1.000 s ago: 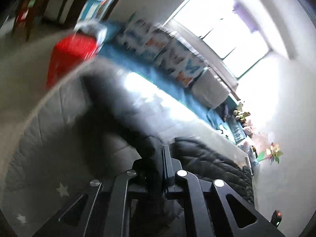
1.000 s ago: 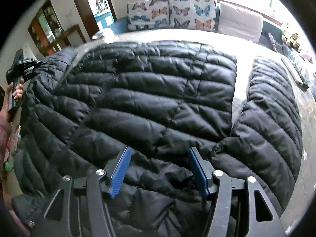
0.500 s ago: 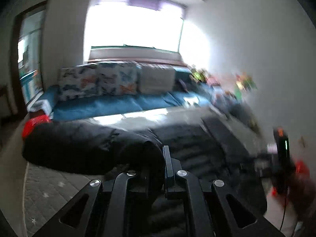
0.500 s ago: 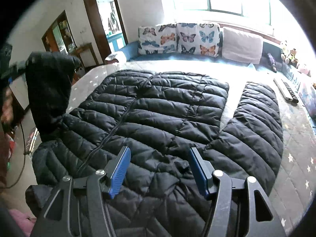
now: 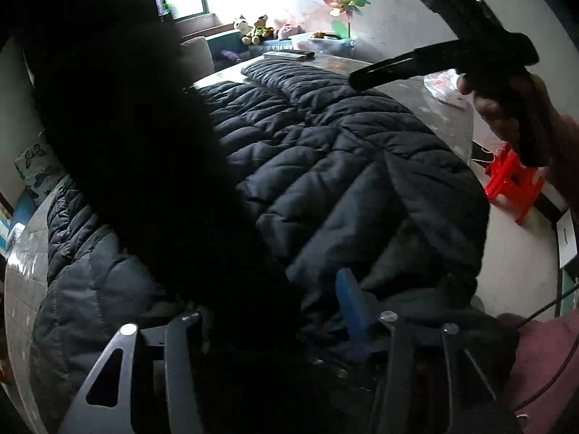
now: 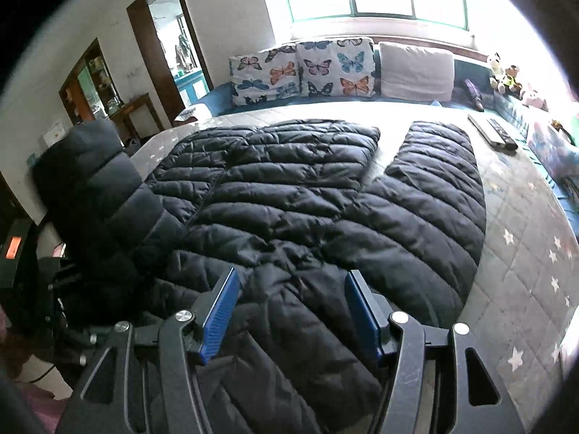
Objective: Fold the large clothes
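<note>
Lying on the star-quilted bed (image 6: pixel 524 253), the black jacket (image 6: pixel 307 224) faces a butterfly-cushioned sofa (image 6: pixel 300 68); both hand-held grippers gape empty.

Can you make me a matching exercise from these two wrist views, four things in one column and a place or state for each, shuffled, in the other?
Things:
1. black puffer jacket
2. butterfly cushions
3. red plastic stool
4. remote controls

Places or states:
A. leaning against the wall under the window
B. on the floor beside the quilted surface
C. spread flat, one sleeve lifted at the left
D. lying side by side near the far right edge of the quilted surface

Pairs: 1-C, 2-A, 3-B, 4-D
</note>
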A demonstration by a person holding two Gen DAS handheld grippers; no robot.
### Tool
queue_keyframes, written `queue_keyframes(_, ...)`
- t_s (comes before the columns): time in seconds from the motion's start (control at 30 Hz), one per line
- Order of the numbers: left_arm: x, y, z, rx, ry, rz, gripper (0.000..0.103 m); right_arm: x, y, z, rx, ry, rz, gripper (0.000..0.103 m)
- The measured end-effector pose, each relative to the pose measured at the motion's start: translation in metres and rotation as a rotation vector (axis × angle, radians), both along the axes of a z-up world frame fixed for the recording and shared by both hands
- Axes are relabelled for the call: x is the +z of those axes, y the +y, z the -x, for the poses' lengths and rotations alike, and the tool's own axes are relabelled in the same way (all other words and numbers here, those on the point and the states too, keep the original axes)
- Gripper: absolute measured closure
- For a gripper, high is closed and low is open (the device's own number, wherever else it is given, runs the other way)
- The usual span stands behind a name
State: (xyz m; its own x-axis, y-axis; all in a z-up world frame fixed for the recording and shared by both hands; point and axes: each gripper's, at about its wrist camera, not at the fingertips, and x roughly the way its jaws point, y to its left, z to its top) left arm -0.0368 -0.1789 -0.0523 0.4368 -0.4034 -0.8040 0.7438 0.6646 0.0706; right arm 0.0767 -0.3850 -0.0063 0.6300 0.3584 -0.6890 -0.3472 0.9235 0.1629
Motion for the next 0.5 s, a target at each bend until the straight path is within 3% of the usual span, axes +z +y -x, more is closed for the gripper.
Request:
queue_keyframes(0.1,0.0,0.001,0.004,0.004,0.026,0.037,0.031,0.002,-0.003,0.003,-0.004,-0.002,-0.007,0.037)
queue_keyframes(0.23,0.019,0.016,0.011,0.017,0.044,0.102,0.029,0.009,-0.015,0.008,-0.043,-0.022,0.024,0.037)
queue_keyframes(0.33,0.05,0.048,0.005,0.05,0.029,0.149,0.027,0.016,-0.021,0.012,-0.076,-0.031,0.064,0.037)
queue_keyframes(0.5,0.106,0.138,-0.035,0.235,-0.02,0.264,0.025,0.039,-0.004,0.019,-0.012,-0.092,0.075,0.037)
